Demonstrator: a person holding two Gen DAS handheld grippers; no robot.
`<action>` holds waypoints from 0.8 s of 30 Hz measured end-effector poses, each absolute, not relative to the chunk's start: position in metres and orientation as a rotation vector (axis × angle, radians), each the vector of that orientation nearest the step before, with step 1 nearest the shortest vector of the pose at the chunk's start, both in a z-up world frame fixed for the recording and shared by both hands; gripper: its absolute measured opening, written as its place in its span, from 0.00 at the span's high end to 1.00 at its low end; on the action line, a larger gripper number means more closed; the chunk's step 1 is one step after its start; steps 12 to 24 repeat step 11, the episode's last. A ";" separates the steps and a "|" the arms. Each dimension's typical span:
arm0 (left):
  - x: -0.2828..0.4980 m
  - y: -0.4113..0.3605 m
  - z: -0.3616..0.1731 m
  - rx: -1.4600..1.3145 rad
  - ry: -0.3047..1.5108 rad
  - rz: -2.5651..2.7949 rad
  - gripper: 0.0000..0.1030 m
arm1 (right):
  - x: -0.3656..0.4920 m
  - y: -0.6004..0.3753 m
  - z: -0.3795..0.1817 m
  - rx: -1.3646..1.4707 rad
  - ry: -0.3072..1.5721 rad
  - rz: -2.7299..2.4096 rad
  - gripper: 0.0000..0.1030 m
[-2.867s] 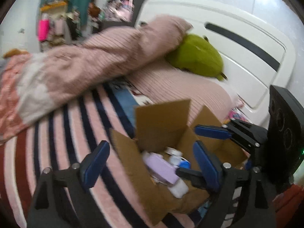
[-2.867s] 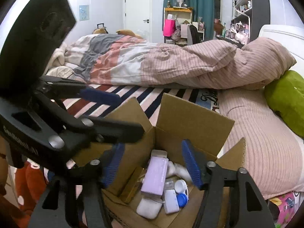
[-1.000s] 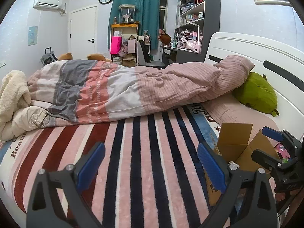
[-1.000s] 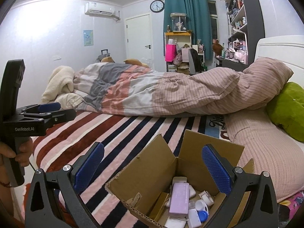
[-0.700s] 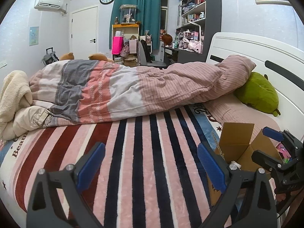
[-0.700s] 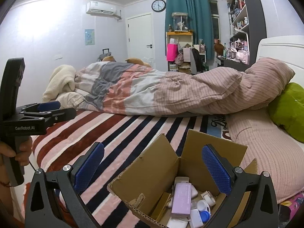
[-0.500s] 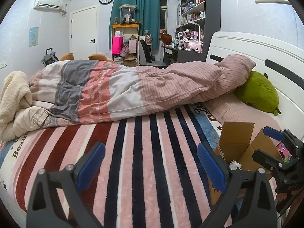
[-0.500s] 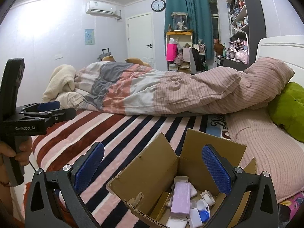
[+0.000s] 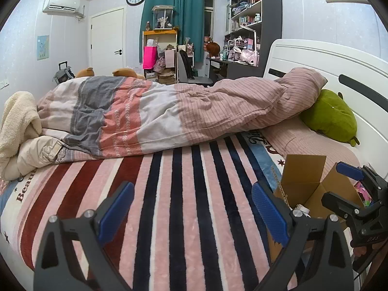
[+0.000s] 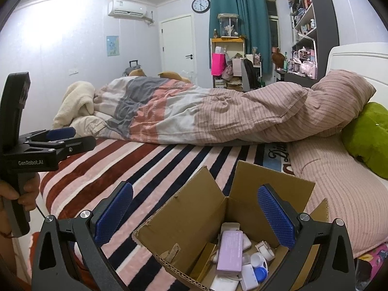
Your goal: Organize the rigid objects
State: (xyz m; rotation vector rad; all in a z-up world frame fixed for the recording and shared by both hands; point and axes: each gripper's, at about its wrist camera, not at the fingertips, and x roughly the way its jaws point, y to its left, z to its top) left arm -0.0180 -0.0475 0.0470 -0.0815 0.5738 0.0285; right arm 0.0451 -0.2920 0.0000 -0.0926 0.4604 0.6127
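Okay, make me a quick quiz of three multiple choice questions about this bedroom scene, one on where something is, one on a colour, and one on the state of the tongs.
1. Where does the cardboard box stand?
A. on the striped blanket
B. on the shelf
C. on the floor

2. What colour is the flat box lying among the items inside?
A. green
B. lilac
C. red

3. How are the right tongs?
A. shut on a bottle
B. shut, empty
C. open, empty

Answers: 1 A, the box sits on the striped blanket. 2 B, its top face is pale purple. 3 C, the blue pads stand wide apart above the box with nothing between them.
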 end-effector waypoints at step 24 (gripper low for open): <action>-0.017 -0.047 0.047 -0.079 0.574 0.028 0.06 | 0.045 -0.291 0.000 -0.091 0.461 0.613 0.00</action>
